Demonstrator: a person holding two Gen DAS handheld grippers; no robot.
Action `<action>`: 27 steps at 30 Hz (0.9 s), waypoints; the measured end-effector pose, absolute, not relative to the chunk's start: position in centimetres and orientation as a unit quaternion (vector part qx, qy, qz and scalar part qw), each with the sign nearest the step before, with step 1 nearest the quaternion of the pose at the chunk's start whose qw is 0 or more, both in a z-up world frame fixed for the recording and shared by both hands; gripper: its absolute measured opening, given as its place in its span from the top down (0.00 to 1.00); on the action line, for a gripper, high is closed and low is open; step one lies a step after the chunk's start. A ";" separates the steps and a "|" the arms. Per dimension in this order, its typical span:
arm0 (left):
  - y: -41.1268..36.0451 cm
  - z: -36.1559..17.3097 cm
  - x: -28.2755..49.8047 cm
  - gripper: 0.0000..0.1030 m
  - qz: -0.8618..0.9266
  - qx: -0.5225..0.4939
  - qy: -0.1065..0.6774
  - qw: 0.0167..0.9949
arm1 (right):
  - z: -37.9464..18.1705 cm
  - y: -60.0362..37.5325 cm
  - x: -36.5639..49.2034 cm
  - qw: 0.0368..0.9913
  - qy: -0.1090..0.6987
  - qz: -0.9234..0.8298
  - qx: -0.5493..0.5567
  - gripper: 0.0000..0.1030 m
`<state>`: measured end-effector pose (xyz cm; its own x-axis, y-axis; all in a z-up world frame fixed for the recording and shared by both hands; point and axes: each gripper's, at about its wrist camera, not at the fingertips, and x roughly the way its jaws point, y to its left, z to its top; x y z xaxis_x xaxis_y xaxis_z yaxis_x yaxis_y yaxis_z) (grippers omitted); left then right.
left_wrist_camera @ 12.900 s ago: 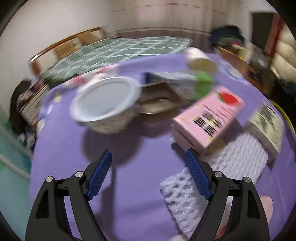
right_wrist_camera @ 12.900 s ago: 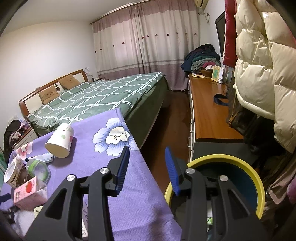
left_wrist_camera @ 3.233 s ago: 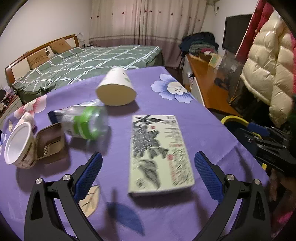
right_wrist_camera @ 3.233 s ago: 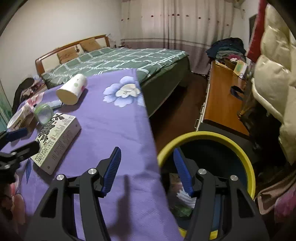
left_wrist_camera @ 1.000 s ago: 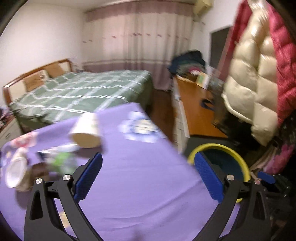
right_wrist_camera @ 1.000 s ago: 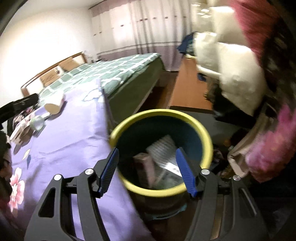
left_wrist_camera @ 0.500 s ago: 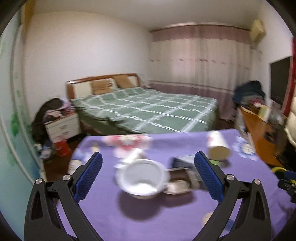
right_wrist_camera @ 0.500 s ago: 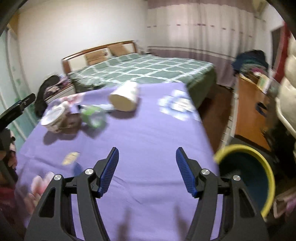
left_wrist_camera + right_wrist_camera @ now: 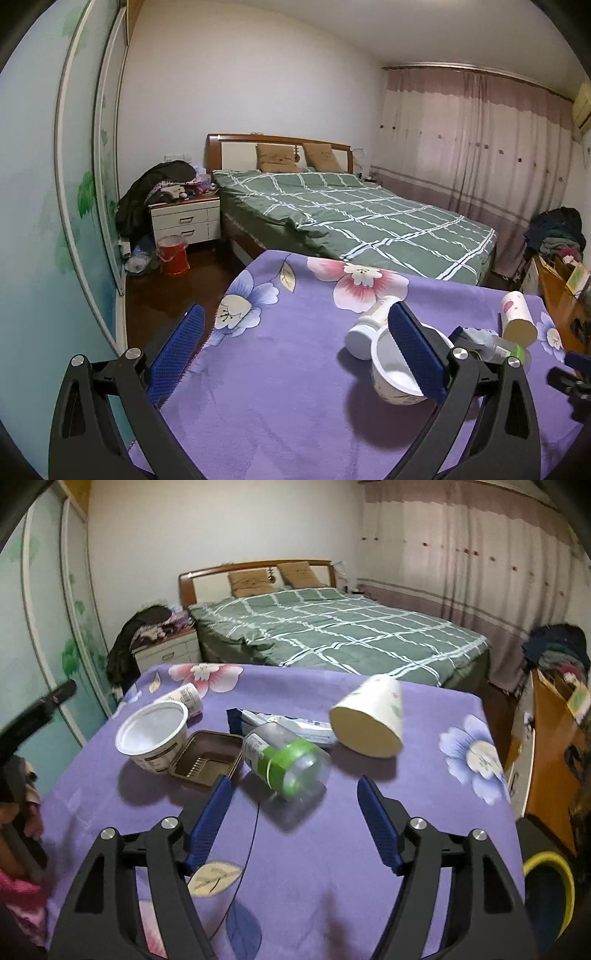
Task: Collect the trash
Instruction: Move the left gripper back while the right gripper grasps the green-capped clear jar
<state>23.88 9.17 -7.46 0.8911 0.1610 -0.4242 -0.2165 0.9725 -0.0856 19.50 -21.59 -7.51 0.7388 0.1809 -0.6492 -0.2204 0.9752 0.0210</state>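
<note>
Still scattered, the trash lies on the purple floral cloth (image 9: 406, 849).
Right gripper (image 9: 295, 823), fingers apart and empty, hovers just near of the clear bottle (image 9: 286, 762); paper cup (image 9: 369, 720) far right, white tub (image 9: 153, 736) and brown tray (image 9: 207, 762) left. Left gripper (image 9: 295, 354) gapes empty too.

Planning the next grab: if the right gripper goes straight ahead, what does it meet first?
Probably the clear bottle with the green band, lying just beyond the open right gripper.
</note>
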 end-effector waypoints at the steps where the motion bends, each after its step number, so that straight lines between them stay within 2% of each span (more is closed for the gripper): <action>1: 9.2 -7.6 24.0 0.05 0.096 -0.066 0.215 0.970 | -7.9 -21.3 20.3 0.928 0.352 0.115 -0.034 0.34; 12: 6.4 -7.6 23.7 0.05 0.086 -0.039 0.218 0.971 | -10.2 -20.0 25.2 0.923 0.364 0.117 -0.035 0.31; 19: 6.2 -7.7 23.6 0.05 0.085 -0.037 0.222 0.971 | -10.5 -19.3 26.2 0.921 0.384 0.063 0.004 0.18; 27: 5.8 -7.8 23.7 0.05 0.079 -0.035 0.224 0.971 | -11.7 -19.0 27.5 0.912 0.408 0.031 0.035 0.19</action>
<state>23.73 5.80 -7.81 0.8869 0.1369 -0.4411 -0.1684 0.9852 -0.0328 27.46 -19.03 -11.67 0.6659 0.0841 -0.7413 -0.0277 0.9957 0.0881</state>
